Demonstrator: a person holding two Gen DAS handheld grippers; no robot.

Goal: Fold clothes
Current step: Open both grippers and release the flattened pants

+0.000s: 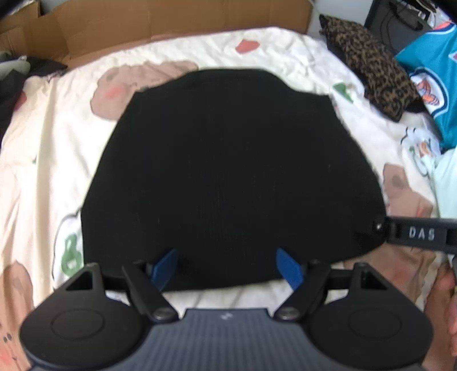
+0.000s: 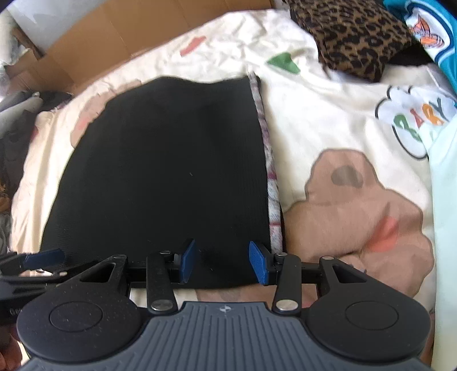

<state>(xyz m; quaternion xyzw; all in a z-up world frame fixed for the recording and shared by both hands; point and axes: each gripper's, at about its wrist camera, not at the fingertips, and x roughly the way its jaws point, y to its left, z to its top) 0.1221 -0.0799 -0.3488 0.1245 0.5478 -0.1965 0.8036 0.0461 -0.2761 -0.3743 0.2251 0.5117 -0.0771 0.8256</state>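
A black garment (image 1: 228, 171) lies folded flat on a cream cartoon-print bedsheet (image 1: 51, 148). My left gripper (image 1: 227, 268) hovers over the garment's near edge, its blue pads (image 1: 164, 268) wide apart with nothing pinched. My right gripper (image 2: 222, 262) sits at the near right corner of the same black garment (image 2: 160, 171), and its blue pads (image 2: 258, 262) straddle the hem without pressing it. A pale plaid lining edge (image 2: 271, 177) shows along the garment's right side. Each gripper shows in the other's view: the right gripper (image 1: 420, 234) at the right edge, the left gripper (image 2: 42, 258) at the left edge.
A folded leopard-print garment (image 1: 371, 71) and a teal jersey (image 1: 434, 80) lie at the far right. A mint cloth (image 2: 445, 199) lies along the right edge. Cardboard (image 1: 160, 25) lines the far side. Dark clothes (image 1: 11, 85) pile at the left. A person's hand (image 1: 445, 299) shows at lower right.
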